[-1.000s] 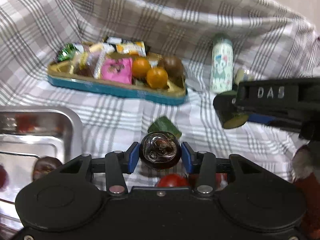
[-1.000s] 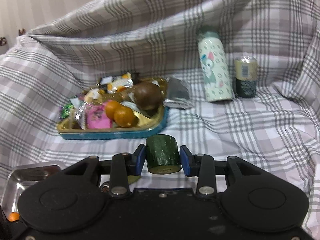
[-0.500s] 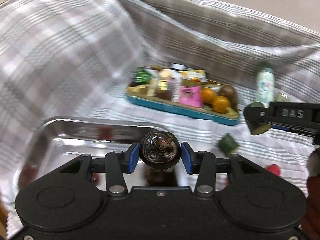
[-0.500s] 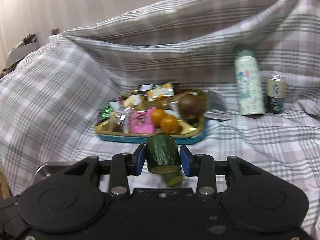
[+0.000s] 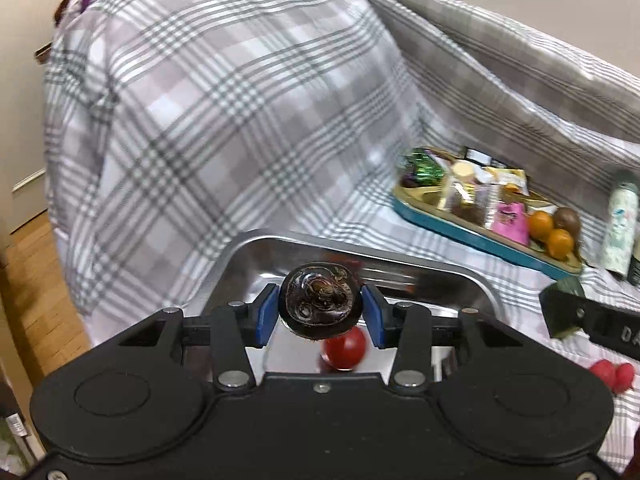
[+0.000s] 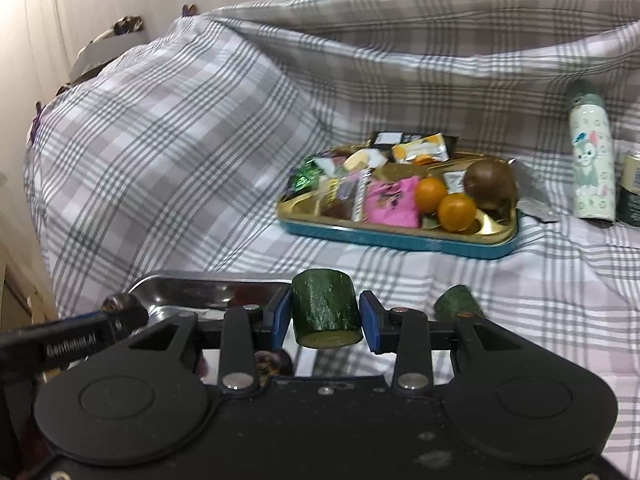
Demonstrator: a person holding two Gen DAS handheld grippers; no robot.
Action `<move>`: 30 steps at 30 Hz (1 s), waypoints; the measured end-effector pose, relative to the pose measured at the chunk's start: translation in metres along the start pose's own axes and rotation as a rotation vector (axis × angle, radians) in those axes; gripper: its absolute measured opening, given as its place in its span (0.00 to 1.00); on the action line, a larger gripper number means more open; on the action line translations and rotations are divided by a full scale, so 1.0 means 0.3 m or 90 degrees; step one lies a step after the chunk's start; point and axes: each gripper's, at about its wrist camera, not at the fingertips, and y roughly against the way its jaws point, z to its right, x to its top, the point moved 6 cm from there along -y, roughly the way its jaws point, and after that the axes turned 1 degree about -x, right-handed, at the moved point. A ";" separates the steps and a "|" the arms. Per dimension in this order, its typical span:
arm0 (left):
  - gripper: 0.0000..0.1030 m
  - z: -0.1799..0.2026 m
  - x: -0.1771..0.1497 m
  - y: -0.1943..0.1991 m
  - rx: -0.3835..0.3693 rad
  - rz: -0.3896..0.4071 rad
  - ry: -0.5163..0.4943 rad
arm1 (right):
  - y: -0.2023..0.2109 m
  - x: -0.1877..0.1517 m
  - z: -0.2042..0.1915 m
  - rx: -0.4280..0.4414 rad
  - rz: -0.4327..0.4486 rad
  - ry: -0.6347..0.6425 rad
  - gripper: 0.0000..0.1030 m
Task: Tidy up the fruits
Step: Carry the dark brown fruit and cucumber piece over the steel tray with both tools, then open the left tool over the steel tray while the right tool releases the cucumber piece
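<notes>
My left gripper (image 5: 321, 314) is shut on a dark round fruit (image 5: 320, 298), held over the steel tray (image 5: 424, 266). A red cherry tomato (image 5: 345, 353) lies in the tray just beneath it. My right gripper (image 6: 326, 318) is shut on a green cucumber piece (image 6: 324, 304), just off the steel tray's (image 6: 176, 286) right end. In the right wrist view the left gripper's fingertips (image 6: 122, 314) show at the left with the dark fruit. A second cucumber piece (image 6: 456, 307) lies on the cloth. Another dark fruit (image 6: 276, 362) sits in the tray below my right fingers.
A teal tin (image 6: 400, 237) behind holds snack packets, two oranges (image 6: 456, 211) and a brown fruit (image 6: 490, 184). A patterned bottle (image 6: 592, 152) and a can (image 6: 632, 188) stand at the right. Two small red fruits (image 5: 612, 374) lie on the plaid cloth. A wooden floor (image 5: 36, 280) shows at the left.
Both grippers have swung left. The left one has carried the dark fruit from above the cloth to over the steel tray. The right one has followed with the cucumber piece to the tray's edge.
</notes>
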 end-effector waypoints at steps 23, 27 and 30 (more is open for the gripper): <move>0.51 -0.107 -0.028 -0.041 0.040 -0.060 0.083 | -0.051 -0.118 -0.239 0.097 -0.061 0.108 0.38; 0.51 -0.112 -0.027 -0.044 0.040 -0.064 0.089 | -0.057 -0.120 -0.240 0.098 -0.068 0.105 0.39; 0.49 -0.112 -0.026 -0.039 0.039 -0.059 0.090 | -0.059 -0.118 -0.238 0.101 -0.068 0.102 0.39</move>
